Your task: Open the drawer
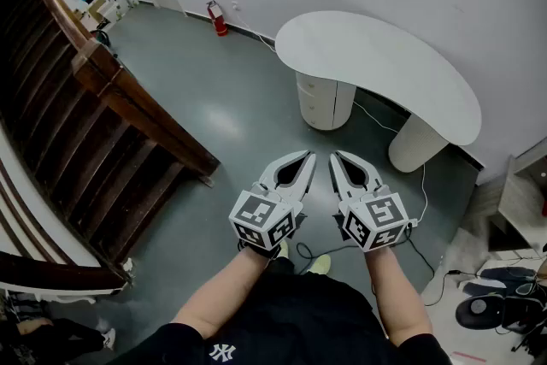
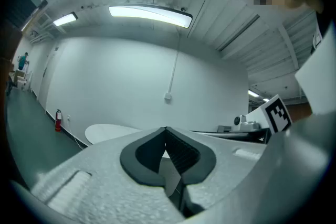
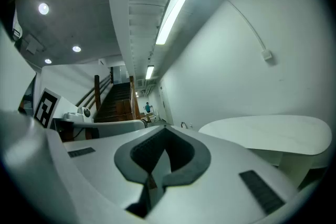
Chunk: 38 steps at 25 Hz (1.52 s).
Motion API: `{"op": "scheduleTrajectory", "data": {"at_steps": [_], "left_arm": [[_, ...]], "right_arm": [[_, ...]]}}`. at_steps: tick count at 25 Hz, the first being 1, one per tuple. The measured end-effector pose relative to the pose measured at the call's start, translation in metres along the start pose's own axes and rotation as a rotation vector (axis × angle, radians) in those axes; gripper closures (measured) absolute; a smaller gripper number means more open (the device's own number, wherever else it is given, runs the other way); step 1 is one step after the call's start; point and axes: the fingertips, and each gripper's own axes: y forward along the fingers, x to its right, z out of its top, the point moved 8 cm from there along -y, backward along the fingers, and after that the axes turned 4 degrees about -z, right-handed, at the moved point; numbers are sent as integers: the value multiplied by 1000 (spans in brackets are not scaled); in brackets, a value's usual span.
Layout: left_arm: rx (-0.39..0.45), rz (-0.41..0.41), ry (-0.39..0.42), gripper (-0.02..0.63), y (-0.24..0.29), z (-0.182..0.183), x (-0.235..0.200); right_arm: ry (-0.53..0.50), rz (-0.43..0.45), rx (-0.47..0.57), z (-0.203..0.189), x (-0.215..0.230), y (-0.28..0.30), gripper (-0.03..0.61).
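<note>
Both pinched closed and empty: the white plastic left claw (image 1: 309, 156) and white plastic right claw (image 1: 333, 156). The curved-front white drawer (image 1: 314, 97) sits under the smooth, bean-shaped white tabletop (image 1: 385, 64), well apart from them.

Head view: from high above, facing steeply down; fingertips (image 1: 308, 156) low centre, white desk (image 1: 385, 73) beyond them.
Left gripper view: close behind its fingers (image 2: 181, 152), level, desk ahead-left.
Right gripper view: likewise, desk right of fingers.
Shared: desk.
</note>
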Motion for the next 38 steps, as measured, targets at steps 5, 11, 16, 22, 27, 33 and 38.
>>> {"op": "scheduleTrajectory", "data": {"at_steps": [5, 11, 16, 22, 27, 33, 38], "left_arm": [[1, 7, -1, 604, -3, -2, 0], [0, 13, -5, 604, -2, -5, 3], [-7, 28, -12, 604, -3, -10, 6], [-8, 75, -20, 604, 1, -14, -4], [-30, 94, -39, 604, 3, -21, -6], [-45, 92, -51, 604, 24, -30, -18], [-51, 84, -59, 604, 41, -36, -45]], "right_arm": [[-5, 4, -1, -3, -2, -1, 565], [-2, 14, -6, -4, -2, -2, 565], [85, 54, -5, -10, 6, -11, 563], [206, 67, 12, -14, 32, -16, 563], [261, 50, -11, -25, 45, -19, 563], [277, 35, -40, -35, 64, -6, 563], [276, 29, -71, -43, 74, 26, 563]]}}
